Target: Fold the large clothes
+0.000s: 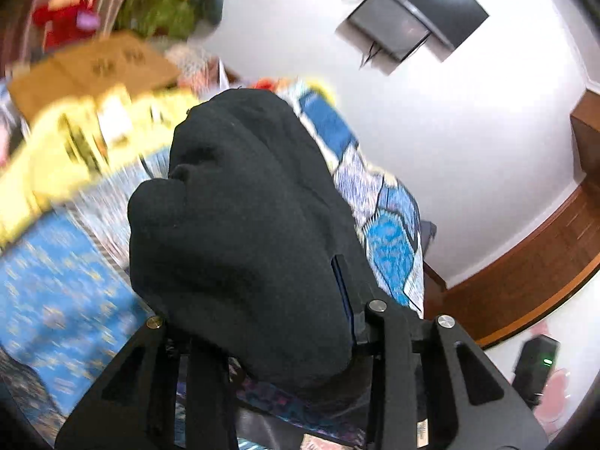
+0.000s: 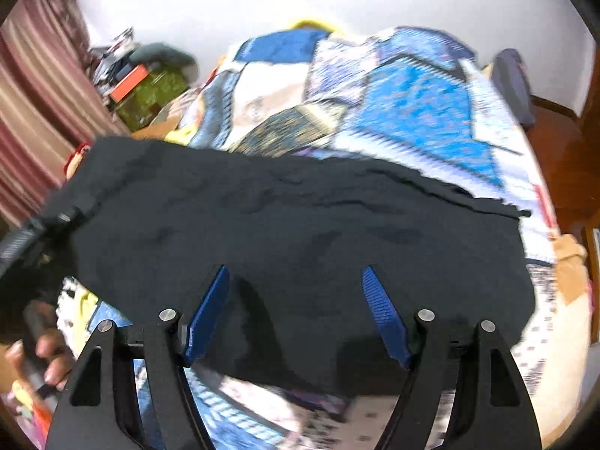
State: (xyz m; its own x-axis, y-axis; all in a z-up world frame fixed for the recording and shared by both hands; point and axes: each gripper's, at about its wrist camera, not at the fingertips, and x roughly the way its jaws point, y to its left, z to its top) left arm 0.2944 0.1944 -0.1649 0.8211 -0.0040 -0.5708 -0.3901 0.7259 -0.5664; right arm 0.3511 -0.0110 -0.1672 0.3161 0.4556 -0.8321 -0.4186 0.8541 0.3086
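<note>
My left tongs [image 1: 262,300] are clenched on a bunched fold of the black garment [image 1: 243,206], which drapes over them. My right tongs [image 2: 296,311] stand released, blue pads [image 2: 382,311] apart, directly above the garment [image 2: 300,225] spread across the patchwork bedspread [image 2: 412,112]. A hand [image 2: 41,352] shows to their left.

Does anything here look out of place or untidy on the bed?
Yes. The black garment is not flat: its left end is bunched and lifted in the left tool, while the rest lies wrinkled across the quilt. The right tool hangs open above it, holding nothing.
</note>
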